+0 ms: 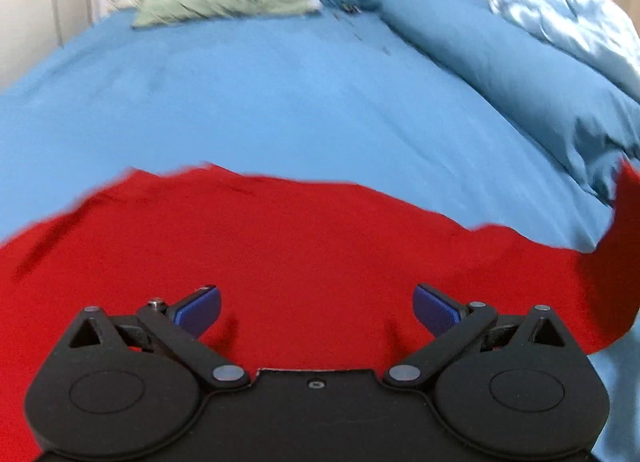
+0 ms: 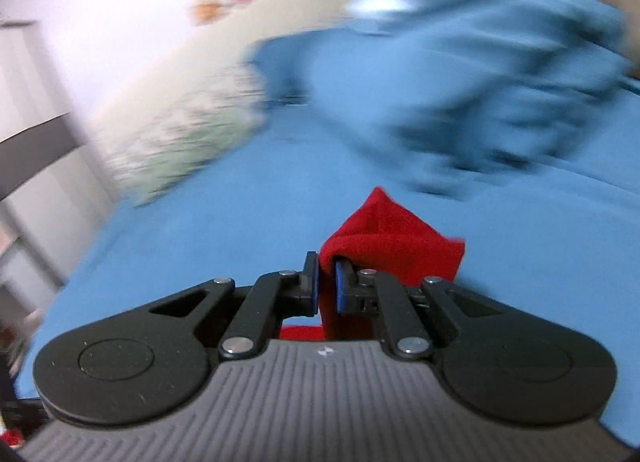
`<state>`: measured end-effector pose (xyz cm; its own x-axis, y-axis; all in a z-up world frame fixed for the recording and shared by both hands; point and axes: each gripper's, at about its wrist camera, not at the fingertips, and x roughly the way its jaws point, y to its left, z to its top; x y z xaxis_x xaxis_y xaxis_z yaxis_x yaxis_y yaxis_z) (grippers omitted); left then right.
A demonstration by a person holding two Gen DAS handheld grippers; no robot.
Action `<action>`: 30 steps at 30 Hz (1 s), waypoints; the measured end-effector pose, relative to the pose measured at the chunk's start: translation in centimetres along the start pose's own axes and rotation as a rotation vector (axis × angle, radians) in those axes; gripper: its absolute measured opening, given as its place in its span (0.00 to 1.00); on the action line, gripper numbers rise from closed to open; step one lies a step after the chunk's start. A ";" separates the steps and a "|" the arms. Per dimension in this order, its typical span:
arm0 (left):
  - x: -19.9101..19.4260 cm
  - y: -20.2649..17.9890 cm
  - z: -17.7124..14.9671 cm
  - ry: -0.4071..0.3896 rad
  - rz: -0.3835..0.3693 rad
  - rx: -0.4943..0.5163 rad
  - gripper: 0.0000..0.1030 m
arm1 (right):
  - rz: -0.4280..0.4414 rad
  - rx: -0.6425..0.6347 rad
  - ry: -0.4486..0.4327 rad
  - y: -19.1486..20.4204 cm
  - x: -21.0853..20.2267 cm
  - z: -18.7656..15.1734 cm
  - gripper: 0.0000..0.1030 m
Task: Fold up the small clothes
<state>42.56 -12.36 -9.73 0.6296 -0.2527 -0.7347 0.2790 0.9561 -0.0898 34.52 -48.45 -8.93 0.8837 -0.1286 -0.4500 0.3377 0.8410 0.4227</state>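
A red garment [image 1: 280, 246] lies spread on the blue bed sheet [image 1: 280, 101] in the left wrist view, filling the near half. My left gripper [image 1: 316, 302] is open just above the red cloth, with nothing between its blue pads. In the right wrist view my right gripper [image 2: 327, 282] is shut on a fold of the red garment [image 2: 384, 238], which bunches up past the fingertips and is lifted over the sheet [image 2: 200, 242]. At the right edge of the left wrist view a part of the red cloth [image 1: 624, 221] rises up.
A green patterned pillow [image 1: 224, 1] lies at the head of the bed. A blue duvet [image 1: 500, 61] and a pale blue blanket [image 1: 572, 17] are heaped along the right side. The right wrist view is blurred; the duvet [image 2: 500, 81] shows ahead and a wall on the left.
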 end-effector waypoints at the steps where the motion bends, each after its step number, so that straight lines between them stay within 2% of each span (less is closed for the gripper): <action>1: -0.7 1.1 -0.2 -0.010 0.025 0.003 1.00 | 0.053 -0.021 0.007 2.6 1.0 -0.1 0.23; 4: -2.1 4.7 -0.8 -0.018 0.100 -0.012 1.00 | 0.209 -0.040 0.075 10.1 4.7 -2.3 0.23; 6: -3.0 7.3 -1.9 -0.008 0.119 -0.041 1.00 | 0.283 -0.076 0.133 14.5 7.4 -5.6 0.23; 8: -3.8 9.7 -2.8 0.004 0.123 -0.076 1.00 | 0.323 -0.084 0.226 17.5 10.0 -9.4 0.23; 12: -4.7 12.8 -4.5 0.014 0.139 -0.107 1.00 | 0.308 -0.116 0.370 19.9 13.1 -16.7 0.23; 14: -5.1 13.2 -4.7 0.018 0.134 -0.106 1.00 | 0.304 -0.156 0.400 20.1 13.4 -18.6 0.27; 16: -5.0 13.2 -4.4 0.009 0.108 -0.096 1.00 | 0.327 -0.197 0.399 19.8 12.5 -18.9 0.35; 18: -5.5 12.6 -4.5 -0.010 0.070 -0.066 1.00 | 0.342 -0.249 0.381 19.4 10.5 -18.5 0.64; 20: -5.3 11.9 -4.1 -0.030 0.041 -0.017 1.00 | 0.310 -0.327 0.329 18.4 8.2 -17.6 0.79; 21: -5.2 10.9 -3.9 -0.041 0.028 0.018 1.00 | 0.294 -0.360 0.306 17.8 7.1 -17.2 0.81; 25: -3.9 6.8 -3.4 -0.080 -0.002 0.164 1.00 | 0.224 -0.445 0.262 14.0 3.4 -15.5 0.82; 27: -2.1 5.3 -3.2 -0.064 -0.031 0.208 0.94 | 0.205 -0.432 0.252 12.0 1.4 -15.0 0.82; 29: 0.1 4.5 -3.0 -0.012 -0.045 0.222 0.77 | 0.200 -0.391 0.252 11.0 1.2 -14.5 0.82; 30: 1.1 4.1 -2.9 0.007 -0.043 0.233 0.74 | 0.199 -0.375 0.253 10.4 1.0 -14.4 0.82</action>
<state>42.27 -8.25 -12.83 0.6087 -0.2909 -0.7381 0.4661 0.8840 0.0359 34.23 -32.26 -16.33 0.7971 0.1461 -0.5859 -0.0107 0.9735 0.2282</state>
